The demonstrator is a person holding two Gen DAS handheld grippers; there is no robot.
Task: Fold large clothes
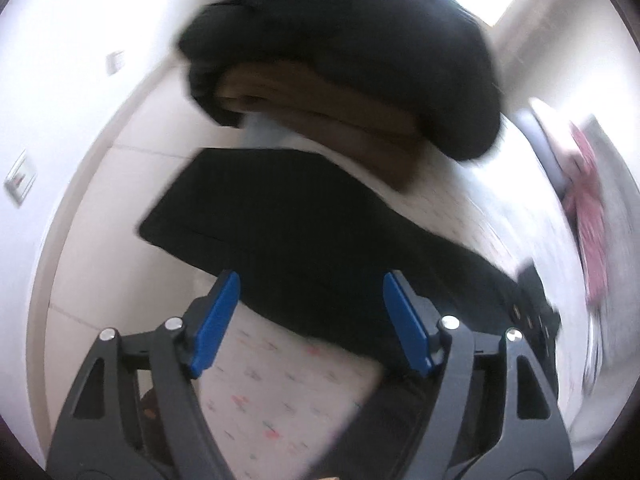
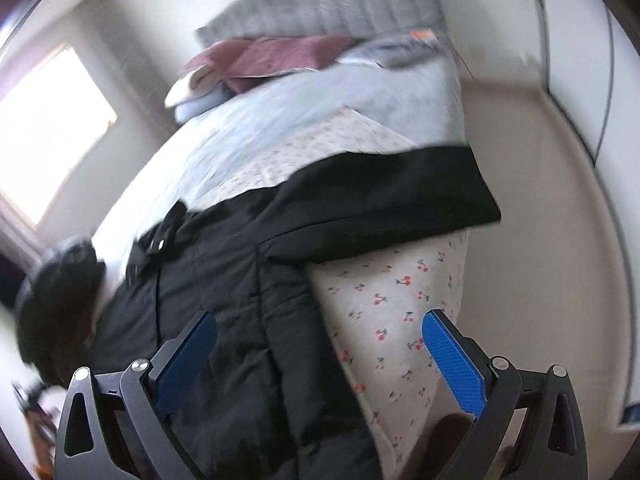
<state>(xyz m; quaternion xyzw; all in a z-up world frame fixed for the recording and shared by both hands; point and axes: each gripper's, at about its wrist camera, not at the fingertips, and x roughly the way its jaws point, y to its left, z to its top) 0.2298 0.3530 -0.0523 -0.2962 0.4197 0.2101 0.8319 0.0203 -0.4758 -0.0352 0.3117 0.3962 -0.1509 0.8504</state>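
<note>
- the large black padded coat (image 2: 224, 280) lies spread on the bed's cherry-print white sheet (image 2: 396, 312), one flat black panel (image 2: 384, 200) reaching over the bed's edge.
- left hand-held gripper (image 1: 312, 300): blue pads wide apart, holding nothing, just above the coat (image 1: 280, 216).
- right hand-held gripper (image 2: 320, 336): also spread wide and empty, over the coat and sheet.
- a pile of dark and brown clothes (image 1: 340, 80) sits beyond the coat.
- maroon fabric (image 2: 276, 56) lies near the grey headboard (image 2: 320, 4).
</note>
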